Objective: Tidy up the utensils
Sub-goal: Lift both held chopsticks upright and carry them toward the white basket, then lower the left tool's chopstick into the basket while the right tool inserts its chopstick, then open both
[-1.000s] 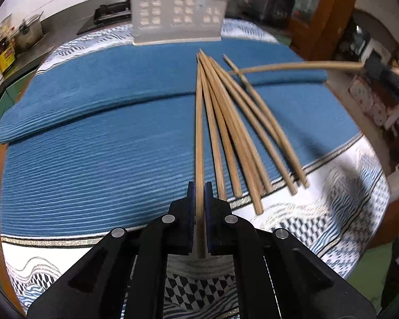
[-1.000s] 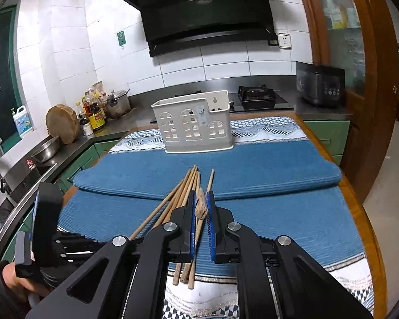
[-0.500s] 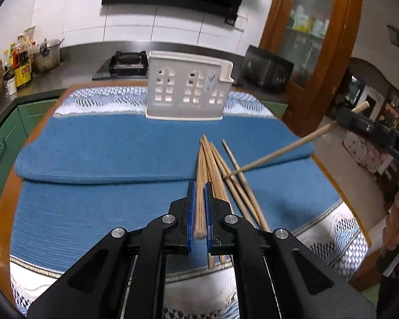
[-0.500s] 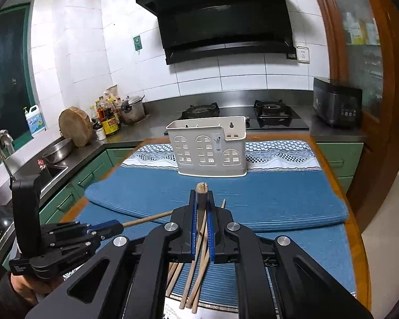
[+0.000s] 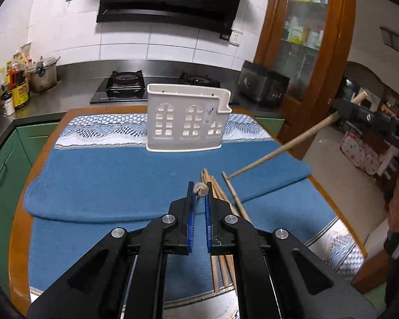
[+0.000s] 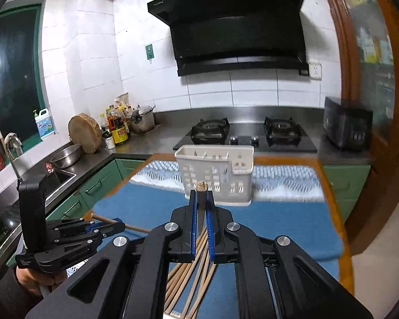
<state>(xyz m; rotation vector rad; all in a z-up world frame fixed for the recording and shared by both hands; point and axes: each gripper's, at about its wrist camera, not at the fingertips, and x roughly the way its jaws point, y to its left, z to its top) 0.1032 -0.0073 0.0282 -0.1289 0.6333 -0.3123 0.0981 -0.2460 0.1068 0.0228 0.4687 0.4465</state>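
A white perforated utensil holder (image 5: 186, 118) stands upright at the far side of the blue mat (image 5: 114, 175); it also shows in the right wrist view (image 6: 216, 172). Several wooden chopsticks (image 5: 227, 202) lie on the mat below both grippers (image 6: 188, 276). My left gripper (image 5: 200, 190) is shut on one chopstick (image 5: 201, 189), seen end-on. My right gripper (image 6: 201, 194) is shut on another chopstick (image 6: 201, 187), raised above the mat; its long shaft (image 5: 284, 147) slants down in the left wrist view.
A gas hob (image 6: 247, 135) and steel counter lie behind the table. A sink (image 6: 53, 178), metal bowl (image 6: 66, 155), bottles (image 6: 117, 130) and pot (image 6: 142, 121) are at left. A wooden cabinet (image 5: 303, 40) stands at right. A patterned cloth (image 5: 106, 130) lies under the mat.
Both grippers have lifted and tilted up, each carrying its chopstick off the pile. The views now look level toward the holder rather than down at the mat.
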